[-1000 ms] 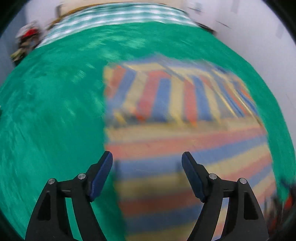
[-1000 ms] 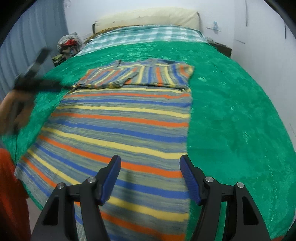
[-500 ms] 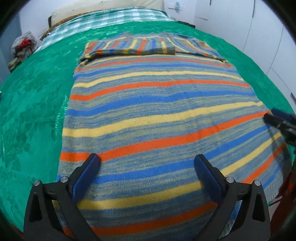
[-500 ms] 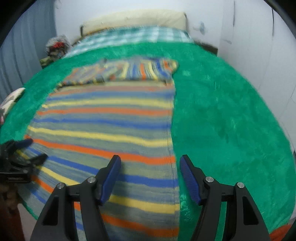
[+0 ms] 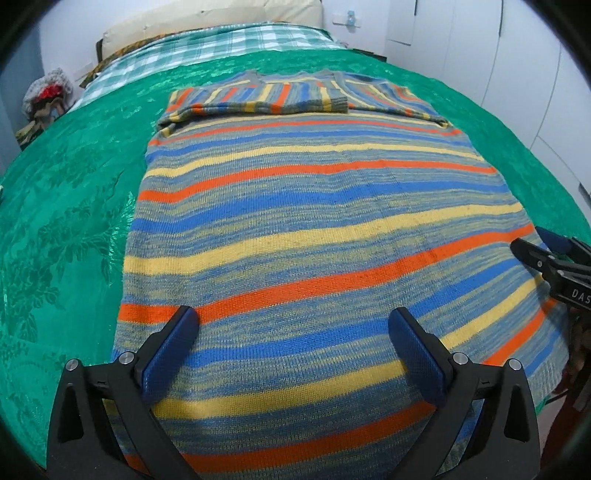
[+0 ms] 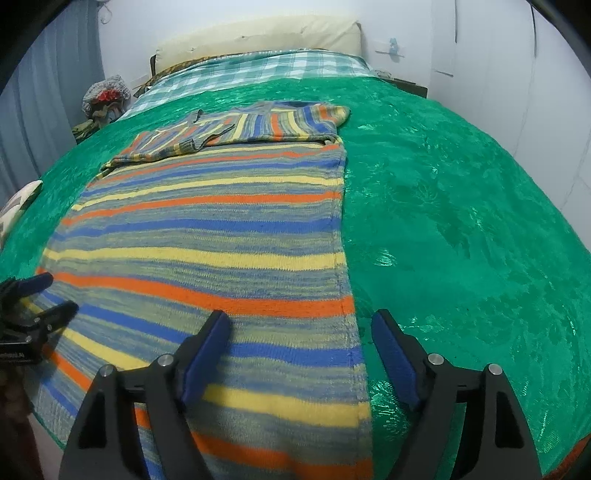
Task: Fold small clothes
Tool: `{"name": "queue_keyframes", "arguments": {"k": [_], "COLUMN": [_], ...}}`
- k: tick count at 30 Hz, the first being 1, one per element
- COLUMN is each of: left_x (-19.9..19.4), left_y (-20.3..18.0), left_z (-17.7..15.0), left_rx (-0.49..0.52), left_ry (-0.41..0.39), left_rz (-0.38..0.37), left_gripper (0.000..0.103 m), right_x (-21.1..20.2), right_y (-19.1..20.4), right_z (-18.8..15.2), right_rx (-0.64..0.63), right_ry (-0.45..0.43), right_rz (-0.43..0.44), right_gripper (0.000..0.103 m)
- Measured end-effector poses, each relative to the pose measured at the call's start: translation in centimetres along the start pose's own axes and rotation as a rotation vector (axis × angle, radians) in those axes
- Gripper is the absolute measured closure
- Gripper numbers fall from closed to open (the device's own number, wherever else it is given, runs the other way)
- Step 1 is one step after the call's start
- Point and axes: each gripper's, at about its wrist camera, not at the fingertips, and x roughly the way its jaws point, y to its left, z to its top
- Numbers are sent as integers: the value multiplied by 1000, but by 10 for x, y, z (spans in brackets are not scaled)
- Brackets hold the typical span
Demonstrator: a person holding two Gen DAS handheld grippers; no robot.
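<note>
Striped sweater (image 5: 314, 229) lying flat on green bedspread (image 5: 66, 229), sleeves sitting folded across chest at far end. Left gripper (image 5: 293, 345) hovering over hem near sweater's left side, jaws spread wide, gripping nothing. Right gripper (image 6: 301, 345) hanging over sweater's right edge, jaws gaping too, straddling the side seam. Checked blanket (image 6: 258, 70) and pillow (image 6: 258, 35) sitting by headboard.
</note>
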Motion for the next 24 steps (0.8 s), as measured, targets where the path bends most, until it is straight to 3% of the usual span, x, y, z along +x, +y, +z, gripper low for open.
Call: {"name": "queue_keyframes", "arguments": {"k": [24], "left_x": [0], "left_y": [0], "left_z": [0], "left_rx": [0], "left_ry": [-1], "left_rz": [2], "left_gripper": [1], "right_x": [4], "right_y": [6], "right_z": [-2], "right_rx": [-38], "right_ry": [-8], "right_rz": [-19], "right_gripper": [19]}}
